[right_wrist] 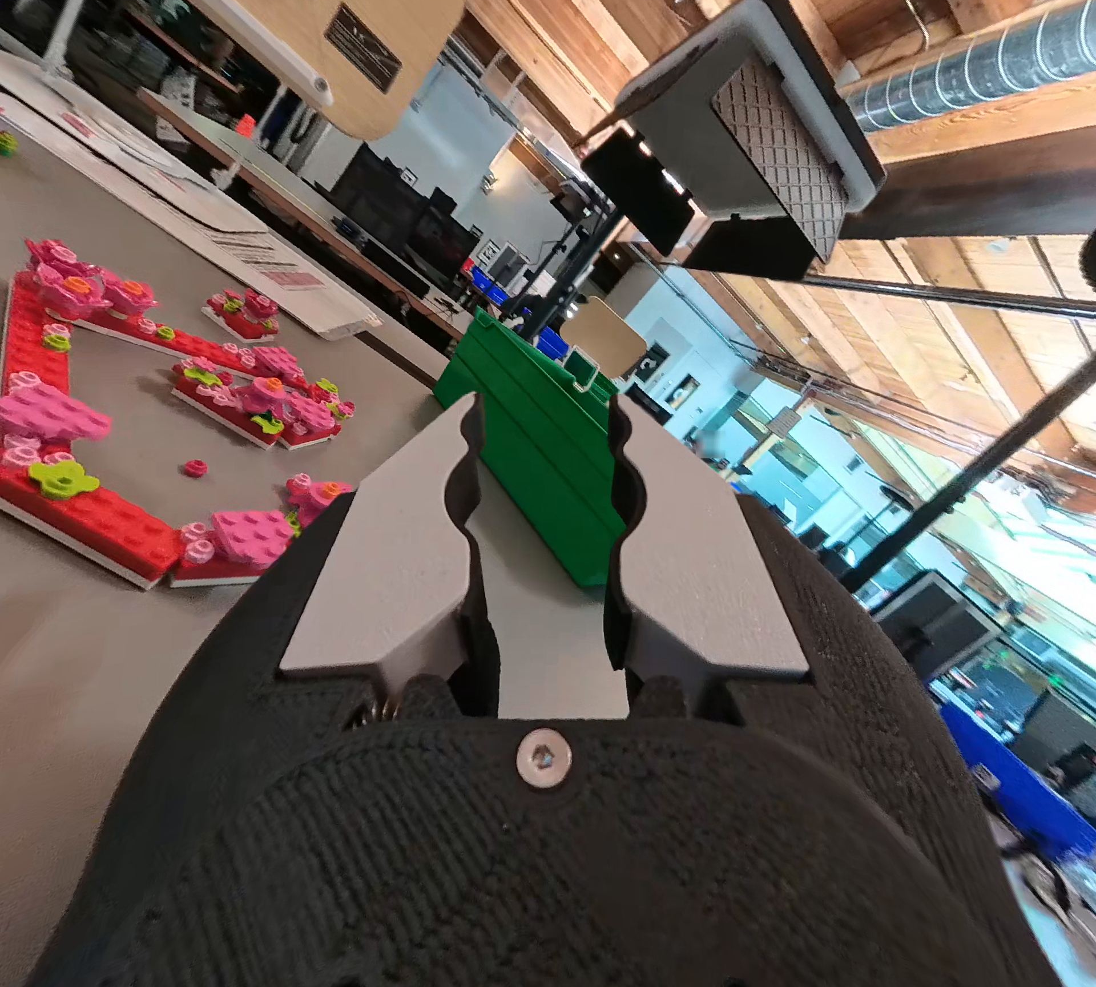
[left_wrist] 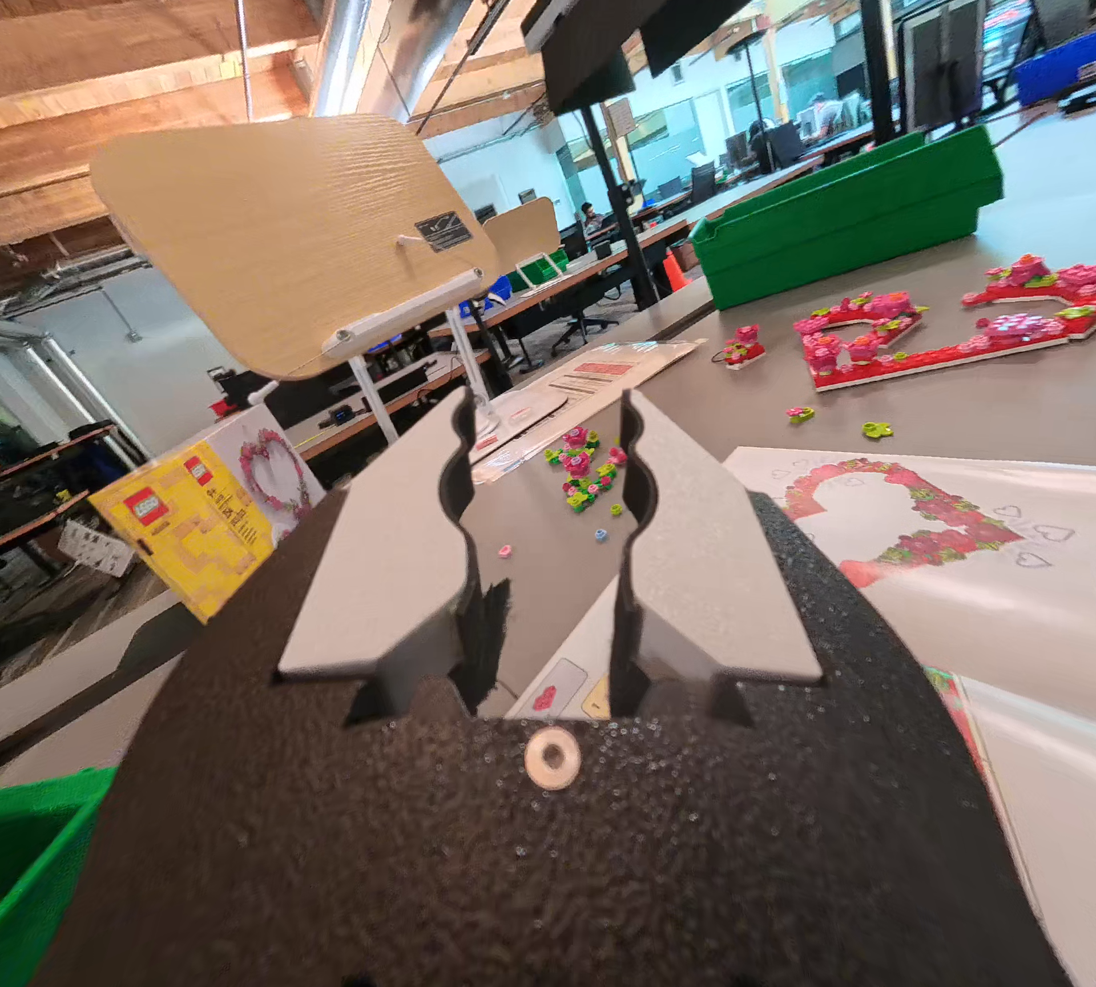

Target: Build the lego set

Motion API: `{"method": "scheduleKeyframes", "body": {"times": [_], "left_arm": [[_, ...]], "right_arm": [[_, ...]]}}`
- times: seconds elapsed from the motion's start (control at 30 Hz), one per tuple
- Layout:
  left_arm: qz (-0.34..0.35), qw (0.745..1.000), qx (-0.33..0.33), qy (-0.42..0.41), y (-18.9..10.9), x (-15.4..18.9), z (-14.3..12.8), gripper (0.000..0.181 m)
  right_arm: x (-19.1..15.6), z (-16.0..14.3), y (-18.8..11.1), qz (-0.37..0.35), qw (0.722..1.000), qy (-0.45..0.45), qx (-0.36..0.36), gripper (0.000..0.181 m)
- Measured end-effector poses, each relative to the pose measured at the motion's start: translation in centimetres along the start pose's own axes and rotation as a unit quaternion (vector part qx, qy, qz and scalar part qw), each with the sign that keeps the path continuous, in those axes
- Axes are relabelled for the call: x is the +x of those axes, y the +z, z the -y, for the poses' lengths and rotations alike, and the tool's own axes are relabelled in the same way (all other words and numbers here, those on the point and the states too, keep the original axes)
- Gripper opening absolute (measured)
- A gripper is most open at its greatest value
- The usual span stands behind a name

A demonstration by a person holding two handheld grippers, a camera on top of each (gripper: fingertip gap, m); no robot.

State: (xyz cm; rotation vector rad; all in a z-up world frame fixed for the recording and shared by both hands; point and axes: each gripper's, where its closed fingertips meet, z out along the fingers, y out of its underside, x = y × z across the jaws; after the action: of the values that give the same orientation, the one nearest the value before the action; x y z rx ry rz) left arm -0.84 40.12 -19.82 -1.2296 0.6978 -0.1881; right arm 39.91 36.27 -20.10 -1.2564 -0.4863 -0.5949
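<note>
Two hand-held grippers show, one per view, both released with jaws parted and nothing between them: the left hand-held gripper [left_wrist: 548, 413] and the right hand-held gripper [right_wrist: 542, 413].

Only the left wrist view shows the yellow set box [left_wrist: 196, 519] at 9 o'clock, the printed heart picture sheet [left_wrist: 925, 519] at 3 o'clock, and a loose cluster of small green and pink flower pieces [left_wrist: 584, 475] lying on the tabletop [left_wrist: 741, 413] just beyond the fingertips. It also shows a corner of a second green bin [left_wrist: 35, 863] at 7 o'clock; I cannot tell what it holds.

The right wrist view brings the build close: red lego heart sections [right_wrist: 89, 519] topped with pink flowers sit at 9 o'clock, in separate parts lying near one another, with a single small red stud [right_wrist: 194, 467] apart between them. In the left wrist view the same sections [left_wrist: 878, 342] lie far off at 2 o'clock.

A green bin [right_wrist: 534, 460] stands at the tabletop's far edge, straight ahead of the right jaws; its inside is hidden in both views.

A wooden tilted board on a white stand [left_wrist: 284, 241] rises at 11 o'clock, above a flat paper sheet [left_wrist: 599, 371]. Beyond are an open workshop, wooden ceiling beams [left_wrist: 148, 39] and a metal duct [right_wrist: 972, 69].
</note>
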Motion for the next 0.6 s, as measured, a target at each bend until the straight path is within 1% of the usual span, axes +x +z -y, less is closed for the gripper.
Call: {"method": "scheduleKeyframes", "body": {"times": [0.13, 0.27, 0.37, 0.47, 0.6], "left_arm": [[0.01, 1.0, 0.018, 0.002, -0.4, -0.7, 0.0, 0.047], [0.054, 0.997, 0.049, -0.019, -1.1, -2.6, 1.0, 0.05], [0.072, 0.995, 0.059, -0.025, -1.4, -3.4, 1.3, 0.053], [0.084, 0.994, 0.058, -0.022, -1.5, -3.8, 1.2, 0.053], [0.095, 0.993, 0.062, -0.028, -1.5, -4.1, 1.1, 0.053]], "right_arm": [[0.7, -0.2, -0.1, -0.051, 0.998, 0.013, -0.033, 0.037], [3.3, -1.6, -1.1, -0.132, 0.988, -0.001, -0.084, 0.028], [5.0, -2.8, -1.9, -0.173, 0.979, 0.03, -0.103, 0.021], [6.6, -3.2, -2.7, -0.205, 0.972, 0.062, -0.101, 0.017], [7.0, -1.8, -2.9, -0.202, 0.974, 0.087, -0.052, 0.012]]}}
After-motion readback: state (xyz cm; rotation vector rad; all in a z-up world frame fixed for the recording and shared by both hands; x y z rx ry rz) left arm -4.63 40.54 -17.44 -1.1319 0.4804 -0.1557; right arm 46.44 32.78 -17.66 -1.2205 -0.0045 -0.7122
